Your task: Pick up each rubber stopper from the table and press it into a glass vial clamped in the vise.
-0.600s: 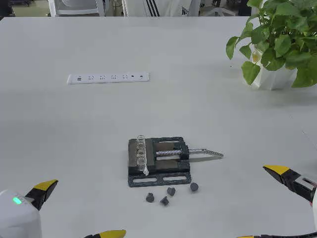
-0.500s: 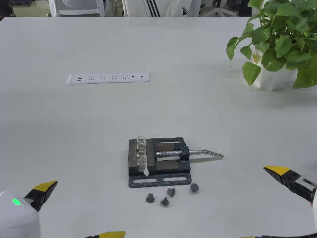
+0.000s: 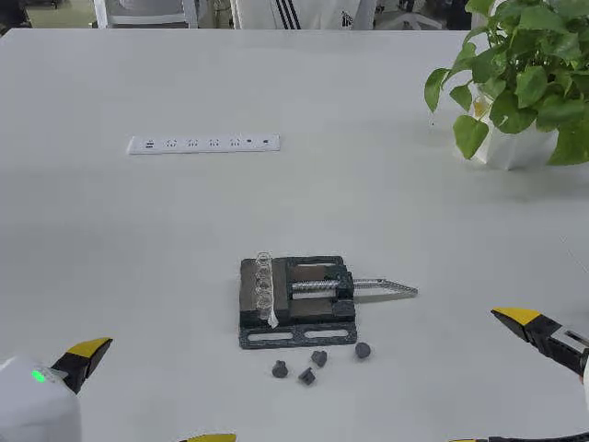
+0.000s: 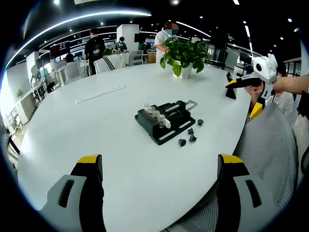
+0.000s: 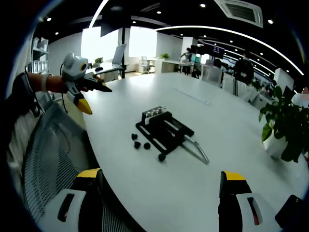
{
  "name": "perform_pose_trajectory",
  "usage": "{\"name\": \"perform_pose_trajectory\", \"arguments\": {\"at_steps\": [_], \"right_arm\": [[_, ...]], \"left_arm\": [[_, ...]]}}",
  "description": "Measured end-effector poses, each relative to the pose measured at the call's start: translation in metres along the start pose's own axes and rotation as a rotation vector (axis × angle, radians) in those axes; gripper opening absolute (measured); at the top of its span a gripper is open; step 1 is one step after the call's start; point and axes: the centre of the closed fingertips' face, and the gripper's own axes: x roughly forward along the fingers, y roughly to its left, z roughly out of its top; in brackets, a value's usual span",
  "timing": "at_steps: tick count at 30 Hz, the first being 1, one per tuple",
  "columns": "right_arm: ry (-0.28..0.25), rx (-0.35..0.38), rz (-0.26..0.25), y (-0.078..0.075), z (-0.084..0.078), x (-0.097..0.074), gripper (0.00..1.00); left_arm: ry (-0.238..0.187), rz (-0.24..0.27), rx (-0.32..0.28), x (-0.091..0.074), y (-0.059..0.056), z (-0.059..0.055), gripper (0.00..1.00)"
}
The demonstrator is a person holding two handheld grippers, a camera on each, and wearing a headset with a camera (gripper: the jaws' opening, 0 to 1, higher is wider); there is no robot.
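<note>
Held the left gripper (image 4: 160, 162) low at the near edge of the bench (image 3: 138, 239), jaws wide apart with nothing between them; in the head view caught little beyond its yellow tips, the lower one cut off by the frame. Held the right gripper (image 5: 161, 175) the same way on the other side, jaws spread and empty, most of its body cropped at the head view's corner. Found the vise (image 3: 296, 301) mid-bench, well apart from both grippers, with a row of glass vials (image 3: 265, 284) upright between its jaws. Could not count the vials surely, the clear glass overlapping, nor make out their mouths well. Counted four dark rubber stoppers (image 3: 306, 376) loose on the bench just in front of the vise, near one another but none touching it. Saw the screw handle (image 3: 382, 287) poking out to the right. Noted a white power strip (image 3: 203, 144) farther back and a potted plant (image 3: 525, 74) at the far right, its leaves clipped by the frame.
</note>
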Motion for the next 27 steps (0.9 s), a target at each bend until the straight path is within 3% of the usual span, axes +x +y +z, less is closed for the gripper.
{"name": "perform_pose_trajectory", "arguments": {"at_steps": [7, 17, 27], "right_arm": [[0.005, 0.000, 0.011, 0.001, -0.002, 0.003, 1.00], [0.059, -0.029, 0.046, 0.000, -0.002, 0.009, 1.00], [0.170, -0.092, 0.104, -0.009, -0.005, 0.023, 0.96]], "left_arm": [[0.002, -0.003, 0.007, 0.002, -0.001, 0.001, 0.98], [0.012, -0.006, 0.012, 0.003, -0.001, -0.002, 0.99], [0.005, -0.014, 0.029, 0.008, 0.005, 0.001, 0.99]]}}
